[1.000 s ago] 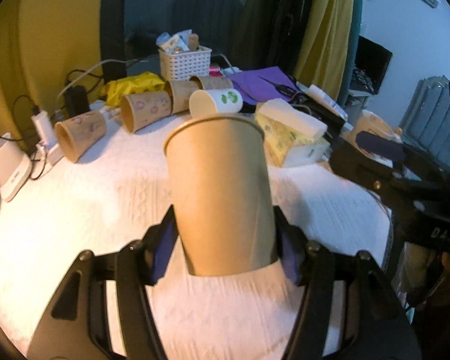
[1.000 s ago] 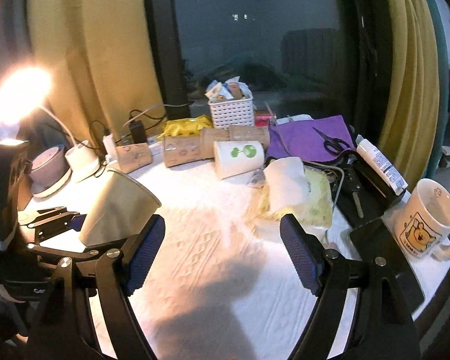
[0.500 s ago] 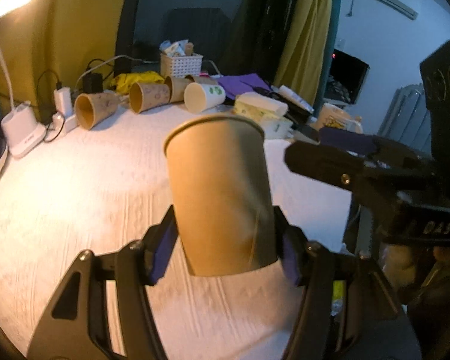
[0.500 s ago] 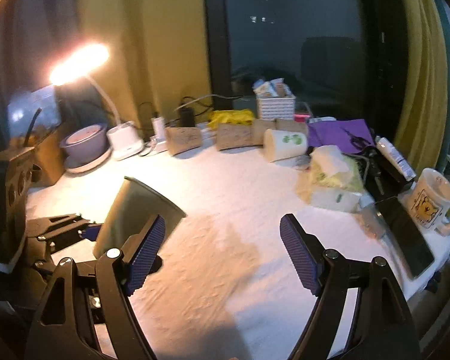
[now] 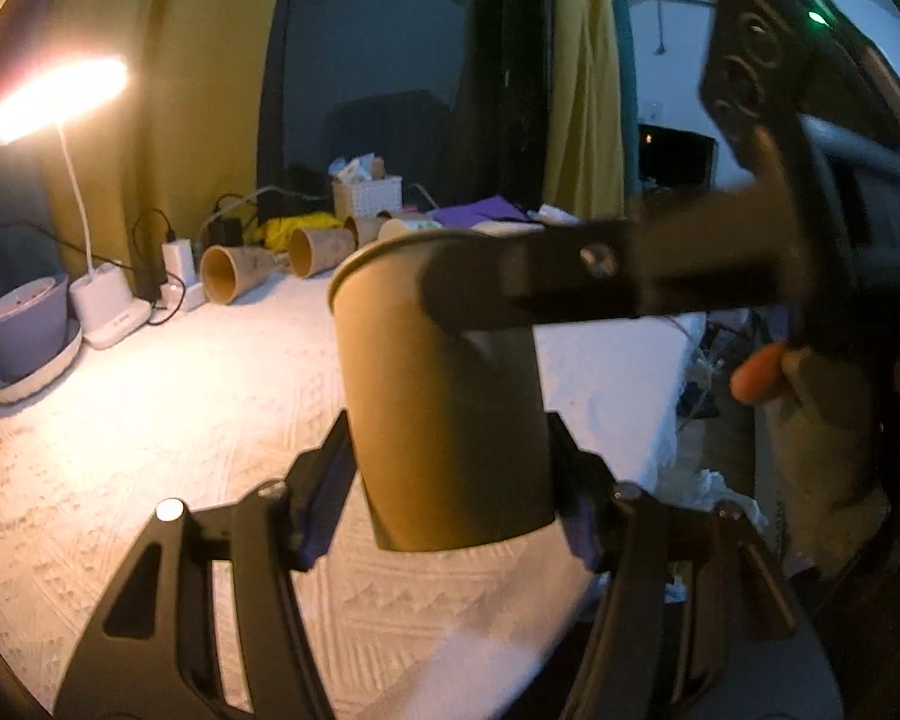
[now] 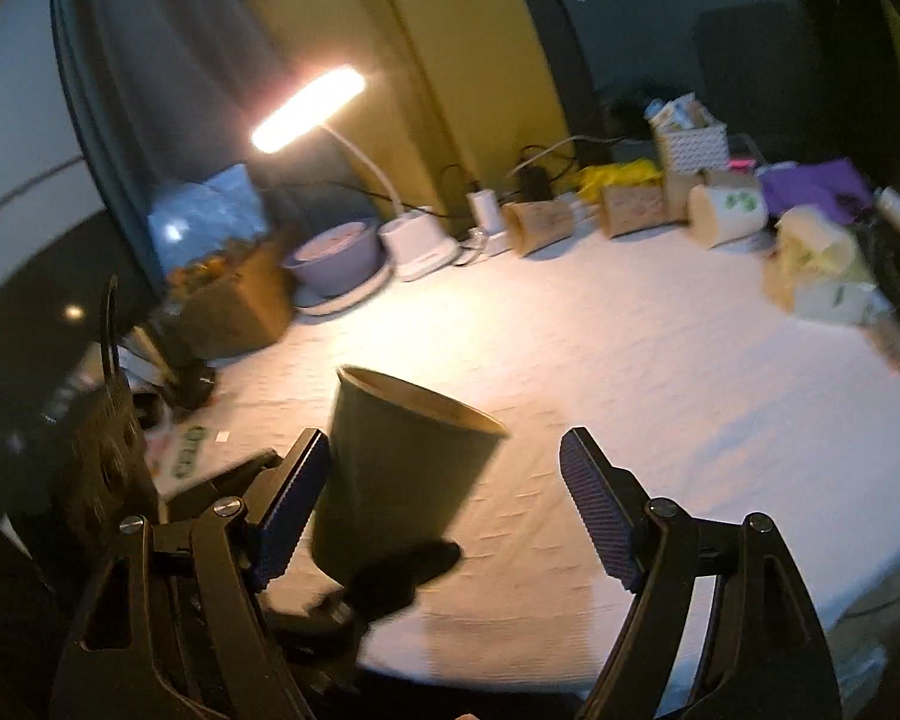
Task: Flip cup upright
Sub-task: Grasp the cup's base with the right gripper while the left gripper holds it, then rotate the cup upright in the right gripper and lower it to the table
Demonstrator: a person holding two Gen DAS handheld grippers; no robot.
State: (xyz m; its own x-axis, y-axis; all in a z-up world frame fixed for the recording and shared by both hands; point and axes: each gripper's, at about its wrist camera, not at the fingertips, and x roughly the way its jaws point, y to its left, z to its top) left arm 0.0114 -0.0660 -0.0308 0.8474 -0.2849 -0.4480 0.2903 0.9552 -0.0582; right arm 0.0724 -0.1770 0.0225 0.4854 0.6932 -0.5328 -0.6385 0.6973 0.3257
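Cup: the brown paper cup (image 5: 444, 414) is up in the air over the tabletop (image 5: 150, 420), with its open mouth at the top. It leans a little.
Left tool: the left tool (image 5: 450, 492) squeezes the cup near its bottom, one blue pad on each side.
Right tool: the right tool (image 6: 444, 516) has its two blue pads far apart. The cup sits between them in the right wrist view, close to the left pad. I cannot tell if that pad touches the cup.
Right tool in the left view: a dark, blurry arm of it crosses in front of the cup's rim.
Hand: a hand (image 5: 810, 396) holds the right tool's handle at the right side.
Tabletop: it has a white bumpy cloth on it.
Lamp: a white desk lamp (image 6: 309, 111) shines at the back left.
Bowl: a purple bowl (image 6: 333, 255) sits on a plate beside the lamp's base.
Other cups: a few paper cups (image 6: 537, 222) lie on their sides in a row at the back.
Basket: a white basket (image 6: 693, 147) stands behind that row.
Tissues: a yellow tissue pack (image 6: 822, 267) lies on the right.
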